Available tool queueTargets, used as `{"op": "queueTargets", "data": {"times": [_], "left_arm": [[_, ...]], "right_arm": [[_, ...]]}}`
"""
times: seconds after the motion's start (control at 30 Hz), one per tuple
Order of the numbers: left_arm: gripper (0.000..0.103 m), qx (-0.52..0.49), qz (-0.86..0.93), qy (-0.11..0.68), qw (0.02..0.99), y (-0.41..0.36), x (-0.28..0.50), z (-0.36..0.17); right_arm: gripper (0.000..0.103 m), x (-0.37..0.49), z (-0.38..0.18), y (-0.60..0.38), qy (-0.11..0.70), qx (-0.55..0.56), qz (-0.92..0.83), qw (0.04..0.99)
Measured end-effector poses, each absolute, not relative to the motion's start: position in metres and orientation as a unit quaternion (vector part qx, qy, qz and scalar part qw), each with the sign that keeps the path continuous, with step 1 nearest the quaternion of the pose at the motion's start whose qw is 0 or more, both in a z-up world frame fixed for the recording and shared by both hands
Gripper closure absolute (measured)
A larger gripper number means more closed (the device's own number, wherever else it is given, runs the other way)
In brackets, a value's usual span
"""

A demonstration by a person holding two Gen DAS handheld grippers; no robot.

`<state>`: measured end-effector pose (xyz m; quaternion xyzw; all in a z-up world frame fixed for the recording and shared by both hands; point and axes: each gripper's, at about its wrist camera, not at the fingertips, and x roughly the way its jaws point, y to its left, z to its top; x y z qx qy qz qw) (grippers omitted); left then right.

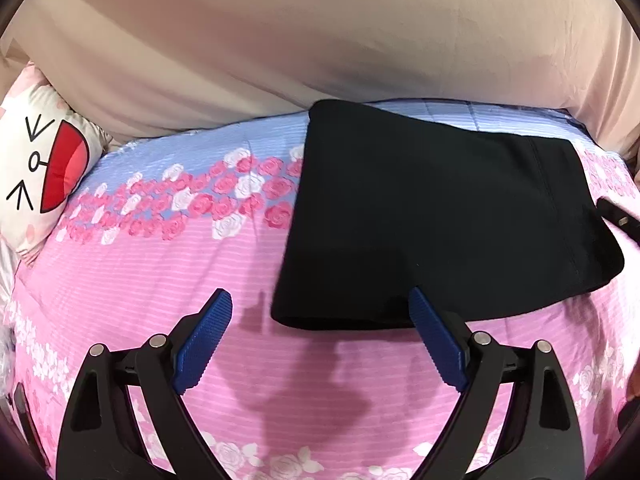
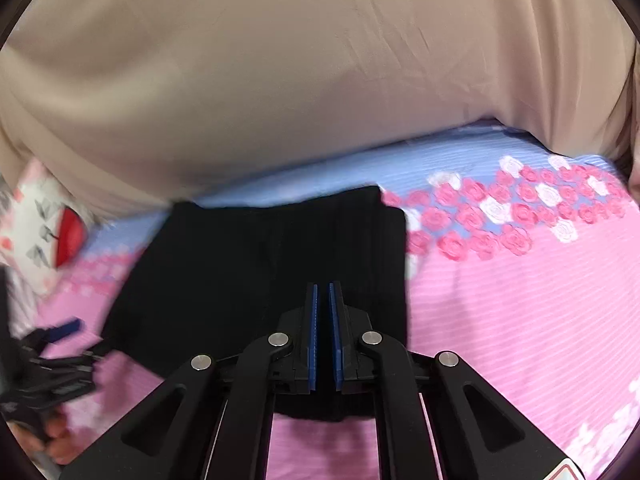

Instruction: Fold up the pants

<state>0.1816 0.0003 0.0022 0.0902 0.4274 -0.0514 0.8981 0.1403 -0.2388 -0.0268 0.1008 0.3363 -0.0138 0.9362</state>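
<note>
The black pants (image 1: 440,216) lie folded into a flat rectangle on the pink and blue floral bedspread (image 1: 160,272). My left gripper (image 1: 320,304) is open, its blue pads spread just in front of the near left corner of the pants, holding nothing. In the right wrist view the pants (image 2: 240,264) lie under and ahead of my right gripper (image 2: 323,288), whose blue pads stand almost together with a thin gap and nothing visible between them. The left gripper shows blurred at the left edge of that view (image 2: 60,344).
A beige curtain or sheet (image 1: 320,40) hangs behind the bed. A white cartoon-face pillow (image 1: 36,168) lies at the far left. Bare bedspread lies to the left of the pants (image 1: 140,300) and to their right (image 2: 520,300).
</note>
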Motion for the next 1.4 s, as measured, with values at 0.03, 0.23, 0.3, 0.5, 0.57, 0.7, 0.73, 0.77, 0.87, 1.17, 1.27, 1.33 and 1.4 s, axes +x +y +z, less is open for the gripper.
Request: {"op": "queueTargets", "data": {"times": [0.03,0.23,0.3,0.5,0.57,0.7,0.73,0.77,0.87,1.17,1.27,1.33,1.4], "left_arm": [[0.015,0.092,-0.050,0.428,0.898,-0.001,0.181,0.001],[0.008,0.081,-0.033,0.427,0.900,0.006,0.176,0.001],[0.007,0.049,-0.036,0.434,0.899,0.019,0.178,-0.001],[0.007,-0.049,-0.064,0.457,0.886,0.052,0.186,-0.016],[0.007,-0.025,-0.065,0.457,0.887,0.041,0.190,-0.017],[0.007,0.001,-0.057,0.452,0.890,0.023,0.190,-0.018],[0.007,0.005,-0.058,0.448,0.892,0.020,0.187,-0.016],[0.007,0.010,-0.059,0.444,0.894,0.016,0.183,-0.015],[0.007,0.024,-0.062,0.438,0.896,0.009,0.174,-0.015],[0.007,0.035,-0.031,0.426,0.903,0.009,0.176,-0.011],[0.007,0.041,-0.025,0.425,0.904,0.006,0.176,-0.011],[0.007,0.049,-0.026,0.421,0.905,0.005,0.170,-0.008],[0.007,0.054,-0.033,0.415,0.907,0.005,0.160,-0.003]], "right_arm": [[0.103,0.145,-0.034,-0.246,0.344,0.110,-0.017,0.932],[0.092,0.122,-0.023,-0.277,0.324,0.150,-0.037,0.933],[0.080,0.103,-0.020,-0.277,0.324,0.148,-0.027,0.934],[0.045,0.070,-0.048,-0.256,0.355,0.060,-0.039,0.932],[0.059,0.079,-0.059,-0.251,0.376,0.044,-0.046,0.924],[0.073,0.106,-0.060,-0.261,0.380,0.047,-0.063,0.922],[0.073,0.113,-0.056,-0.268,0.376,0.059,-0.065,0.923],[0.073,0.116,-0.057,-0.271,0.377,0.063,-0.067,0.922],[0.073,0.127,-0.065,-0.279,0.385,0.077,-0.078,0.917],[0.089,0.076,-0.012,-0.249,0.306,0.111,-0.022,0.945],[0.089,0.109,-0.025,-0.237,0.346,0.073,-0.023,0.935],[0.088,0.124,-0.041,-0.245,0.366,0.084,-0.028,0.926],[0.088,0.116,-0.038,-0.252,0.361,0.118,-0.021,0.925]]}}
